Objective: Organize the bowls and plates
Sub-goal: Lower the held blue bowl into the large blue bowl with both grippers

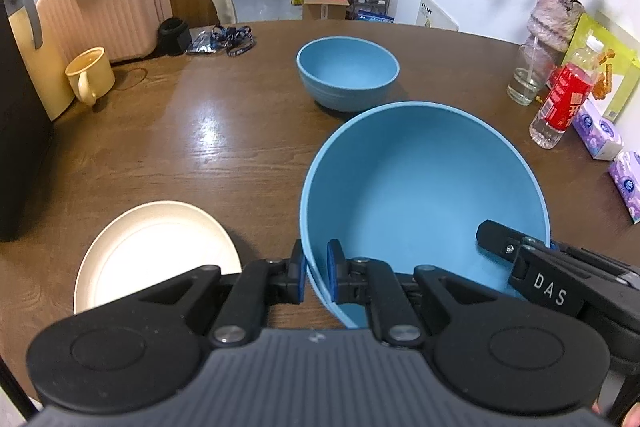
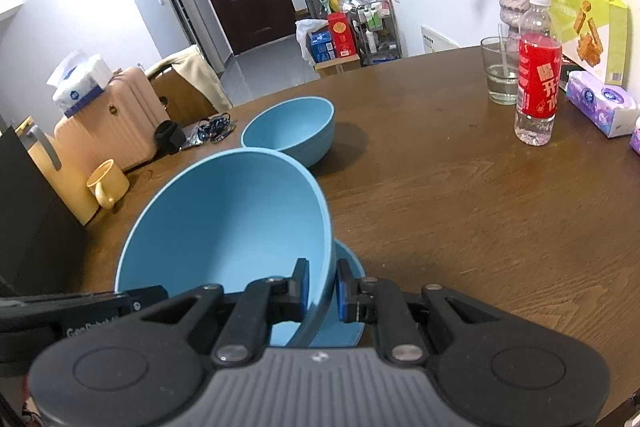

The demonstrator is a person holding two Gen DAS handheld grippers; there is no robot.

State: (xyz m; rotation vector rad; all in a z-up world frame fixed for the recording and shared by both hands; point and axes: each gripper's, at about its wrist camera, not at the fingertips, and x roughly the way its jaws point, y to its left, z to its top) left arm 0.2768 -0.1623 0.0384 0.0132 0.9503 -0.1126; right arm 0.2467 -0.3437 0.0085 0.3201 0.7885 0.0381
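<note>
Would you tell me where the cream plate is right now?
In the left wrist view, the cream plate lies on the table, left of the held large blue bowl.

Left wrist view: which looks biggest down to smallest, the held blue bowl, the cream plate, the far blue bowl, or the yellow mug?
1. Held blue bowl, though it is nearest the camera.
2. Cream plate.
3. Far blue bowl; distance shrinks it.
4. Yellow mug.

Brown wooden table (image 1: 168,155) with blue bowl (image 1: 347,73), cream plate (image 1: 156,251), yellow mug (image 1: 90,73).
</note>
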